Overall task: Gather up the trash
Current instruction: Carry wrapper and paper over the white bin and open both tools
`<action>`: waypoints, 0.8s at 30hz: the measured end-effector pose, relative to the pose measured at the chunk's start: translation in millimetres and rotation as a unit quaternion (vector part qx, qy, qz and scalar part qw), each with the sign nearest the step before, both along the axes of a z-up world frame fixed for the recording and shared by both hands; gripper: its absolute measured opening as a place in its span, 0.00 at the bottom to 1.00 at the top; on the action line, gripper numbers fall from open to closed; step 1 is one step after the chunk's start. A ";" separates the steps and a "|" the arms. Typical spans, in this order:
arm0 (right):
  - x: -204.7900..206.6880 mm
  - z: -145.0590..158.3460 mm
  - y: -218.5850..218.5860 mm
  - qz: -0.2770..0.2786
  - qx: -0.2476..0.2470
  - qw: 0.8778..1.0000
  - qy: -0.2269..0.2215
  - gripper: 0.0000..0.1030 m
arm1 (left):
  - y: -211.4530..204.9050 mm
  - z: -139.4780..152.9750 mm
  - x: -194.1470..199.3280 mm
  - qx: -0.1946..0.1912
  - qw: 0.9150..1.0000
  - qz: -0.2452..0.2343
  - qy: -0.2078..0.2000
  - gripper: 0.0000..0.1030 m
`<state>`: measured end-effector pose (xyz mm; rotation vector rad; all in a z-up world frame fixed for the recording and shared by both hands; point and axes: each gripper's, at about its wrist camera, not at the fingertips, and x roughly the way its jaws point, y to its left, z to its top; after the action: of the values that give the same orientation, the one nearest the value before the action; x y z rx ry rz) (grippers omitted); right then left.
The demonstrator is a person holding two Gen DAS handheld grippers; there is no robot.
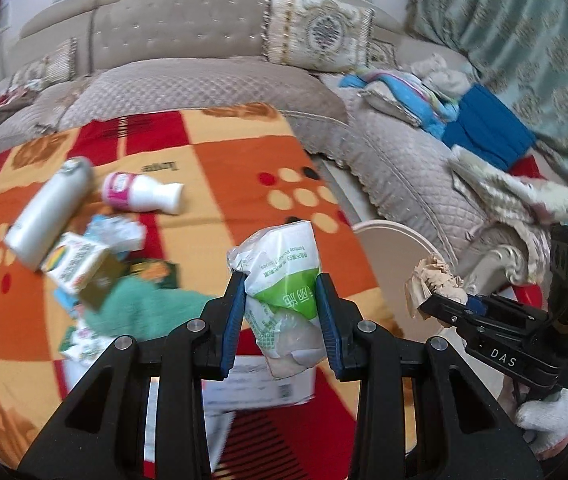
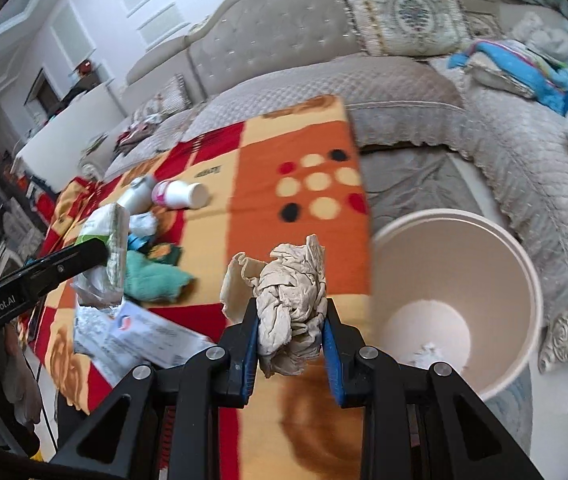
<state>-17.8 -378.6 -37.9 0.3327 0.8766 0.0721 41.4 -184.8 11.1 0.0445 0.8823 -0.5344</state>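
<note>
My left gripper (image 1: 280,280) is shut on a white and green plastic tissue wrapper (image 1: 284,280), held above the table; it also shows in the right wrist view (image 2: 104,256). My right gripper (image 2: 289,312) is shut on a crumpled beige paper wad (image 2: 287,300), held over the table's right edge beside the beige trash bin (image 2: 523,264); the wad shows in the left wrist view (image 1: 431,280). The bin's rim shows there too (image 1: 395,228). Some white scrap lies at the bin's bottom.
On the orange, red and yellow checked tablecloth (image 1: 224,160) lie a white bottle (image 1: 48,208), a pink-labelled bottle (image 1: 140,192), a small carton (image 1: 76,264), a green cloth (image 1: 148,304) and papers (image 2: 144,336). A grey sofa (image 1: 204,80) curves behind.
</note>
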 end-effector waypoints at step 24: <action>-14.7 -57.4 -108.9 -0.100 -0.011 0.993 0.067 0.26 | -138.9 -45.8 18.7 -0.018 0.995 -0.081 0.063 0.34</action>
<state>-32.5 -487.5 -95.3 0.4061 0.9726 -0.1475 60.1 -323.8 -34.8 0.0490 0.9974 -0.7105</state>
